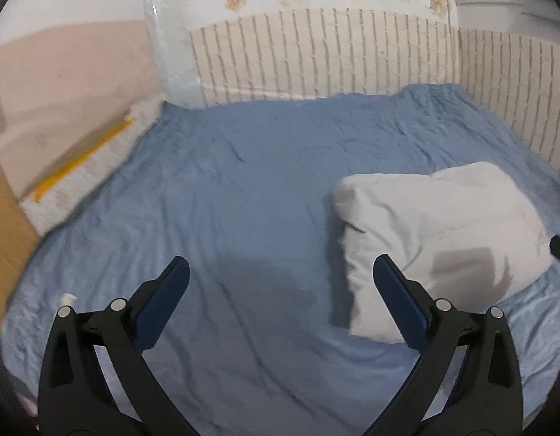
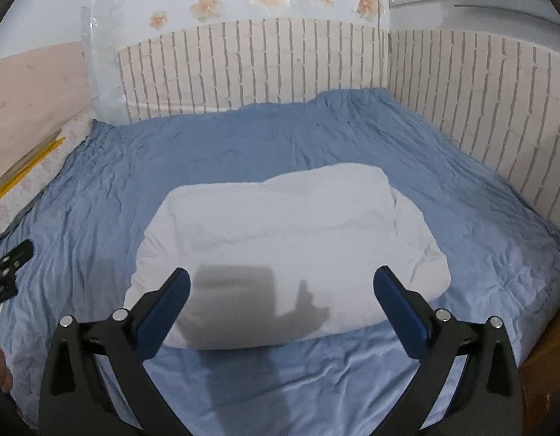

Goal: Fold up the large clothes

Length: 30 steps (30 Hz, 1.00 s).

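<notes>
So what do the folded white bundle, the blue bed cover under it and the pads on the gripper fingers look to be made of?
Folded white bundle: soft padded fabric, matte, puffy rounded edges; possibly a quilted garment.
Blue bed cover: thin woven cloth, matte, covered in fine creases.
Pads of the left gripper, and those of the right gripper: dark blue, finely textured, likely rubber or foam; black arms look like hard plastic.

Wide open blue bedsheet [image 1: 243,181] left of the folded white garment [image 2: 287,254], free for passing. Bare sheet also ahead of the bundle up to the white slatted wall panel [image 2: 280,65], which closes the far side and the right edge.
</notes>
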Each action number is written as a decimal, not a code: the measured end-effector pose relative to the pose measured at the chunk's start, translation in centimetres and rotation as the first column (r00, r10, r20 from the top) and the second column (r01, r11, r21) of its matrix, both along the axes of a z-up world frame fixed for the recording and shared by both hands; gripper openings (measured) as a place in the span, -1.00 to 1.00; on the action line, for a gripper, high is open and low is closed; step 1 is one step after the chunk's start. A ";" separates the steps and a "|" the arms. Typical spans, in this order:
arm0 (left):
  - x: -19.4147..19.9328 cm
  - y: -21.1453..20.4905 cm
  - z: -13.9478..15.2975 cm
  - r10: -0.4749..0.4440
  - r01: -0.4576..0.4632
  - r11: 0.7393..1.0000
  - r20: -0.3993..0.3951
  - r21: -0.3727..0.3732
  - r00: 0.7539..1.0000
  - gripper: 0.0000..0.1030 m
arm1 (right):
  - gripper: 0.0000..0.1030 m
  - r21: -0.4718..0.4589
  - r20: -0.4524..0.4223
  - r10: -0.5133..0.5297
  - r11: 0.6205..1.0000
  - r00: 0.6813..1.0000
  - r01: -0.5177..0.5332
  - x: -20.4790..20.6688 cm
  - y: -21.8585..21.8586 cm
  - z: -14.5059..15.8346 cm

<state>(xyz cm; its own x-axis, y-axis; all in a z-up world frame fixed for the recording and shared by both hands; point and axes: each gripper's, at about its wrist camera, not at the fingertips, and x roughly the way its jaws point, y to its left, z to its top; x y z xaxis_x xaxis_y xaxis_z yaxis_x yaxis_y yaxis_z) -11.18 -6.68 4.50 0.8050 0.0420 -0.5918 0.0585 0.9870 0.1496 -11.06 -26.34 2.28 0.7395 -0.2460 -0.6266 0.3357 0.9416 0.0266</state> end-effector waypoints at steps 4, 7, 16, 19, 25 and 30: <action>-1.8 0.7 0.7 0.020 -0.020 1.000 0.029 0.000 0.999 0.94 | 0.96 -0.023 0.008 -0.008 1.000 1.000 0.008 0.0 0.7 1.0; -2.9 1.5 1.8 0.026 -0.026 1.000 0.060 -0.015 0.998 0.94 | 0.96 -0.050 0.017 -0.011 0.999 1.000 0.011 -0.3 1.3 1.7; -4.6 3.6 4.1 0.060 -0.052 0.996 0.120 -0.074 0.991 0.94 | 0.96 -0.102 0.043 0.013 0.995 0.999 -0.008 -0.4 3.1 3.4; -4.9 3.6 4.1 0.076 -0.068 0.996 0.137 -0.058 0.988 0.94 | 0.96 -0.093 0.040 0.022 0.995 0.999 -0.018 -0.4 3.2 3.3; -5.6 3.3 3.9 0.049 -0.039 0.997 0.144 -0.069 0.988 0.94 | 0.96 -0.091 0.040 0.028 0.996 0.999 -0.024 -0.4 3.1 3.3; -5.3 3.3 3.8 0.032 -0.019 0.995 0.133 -0.100 0.991 0.94 | 0.96 -0.083 0.040 0.030 0.996 0.999 -0.026 -0.4 2.8 3.2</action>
